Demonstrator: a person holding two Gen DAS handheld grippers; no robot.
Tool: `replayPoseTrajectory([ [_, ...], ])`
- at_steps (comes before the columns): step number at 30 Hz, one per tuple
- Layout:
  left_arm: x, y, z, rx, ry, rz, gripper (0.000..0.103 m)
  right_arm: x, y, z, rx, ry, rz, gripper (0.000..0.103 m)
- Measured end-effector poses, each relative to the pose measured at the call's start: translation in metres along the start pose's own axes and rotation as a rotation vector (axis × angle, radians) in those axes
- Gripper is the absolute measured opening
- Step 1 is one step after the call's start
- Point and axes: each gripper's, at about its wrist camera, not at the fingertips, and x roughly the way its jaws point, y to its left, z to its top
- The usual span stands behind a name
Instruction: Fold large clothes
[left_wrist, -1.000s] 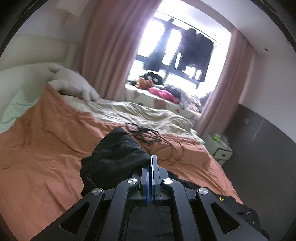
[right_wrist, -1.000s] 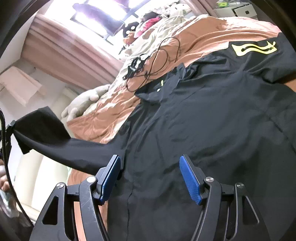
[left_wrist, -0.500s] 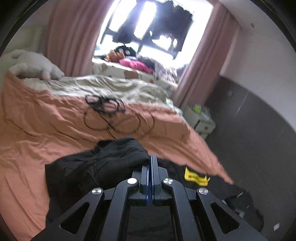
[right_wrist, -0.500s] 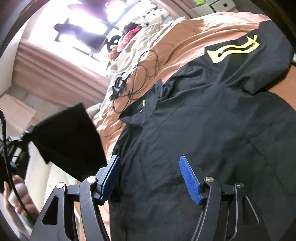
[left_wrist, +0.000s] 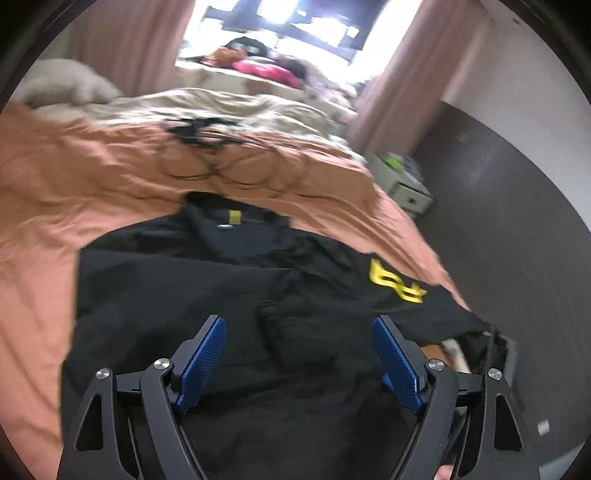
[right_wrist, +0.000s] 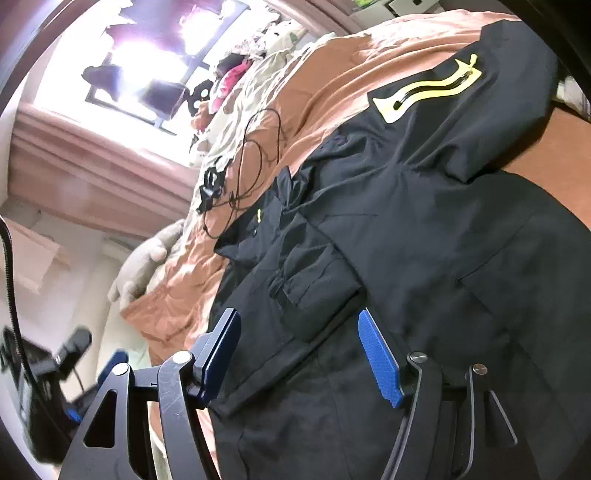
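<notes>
Jacket (left_wrist: 177, 295) — black, smooth — on rumpled orange sheet (left_wrist: 55, 177).

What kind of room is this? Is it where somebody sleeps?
Most likely a bedroom. A black jacket lies on a bed with an orange cover, a white plush toy sits near its head, and pink curtains frame a window.

Jacket (left_wrist: 207, 291) lies on bedspread (left_wrist: 74, 184), cables (left_wrist: 221, 162) beyond.
</notes>
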Motion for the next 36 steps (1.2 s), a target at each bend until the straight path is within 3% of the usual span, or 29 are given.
replayPoseTrajectory([
  [3,-0.017,0.025,-0.016,-0.048,-0.06,0.094,0.082,0.008,0.007,-0.002,-0.03,0.011,-0.014,0.067],
  [6,-0.036,0.05,-0.036,-0.106,-0.097,0.134,0.082,0.02,0.016,-0.006,-0.071,0.028,-0.02,0.067],
  [10,-0.049,0.086,-0.056,-0.216,-0.122,0.163,0.082,0.032,0.033,-0.013,-0.146,0.039,-0.055,0.067],
  [14,-0.039,0.127,-0.076,-0.316,-0.114,0.245,0.08,0.035,0.046,-0.019,-0.186,0.028,-0.054,0.067],
  [20,-0.021,0.173,-0.097,-0.352,-0.061,0.232,0.068,0.053,0.066,-0.031,-0.328,0.012,-0.144,0.067],
  [29,-0.015,0.225,-0.115,-0.415,-0.021,0.266,0.062,0.103,0.073,-0.04,-0.525,0.058,-0.356,0.067],
  [36,-0.022,0.239,-0.121,-0.439,-0.018,0.271,0.061,0.148,0.079,-0.049,-0.668,0.109,-0.495,0.067],
])
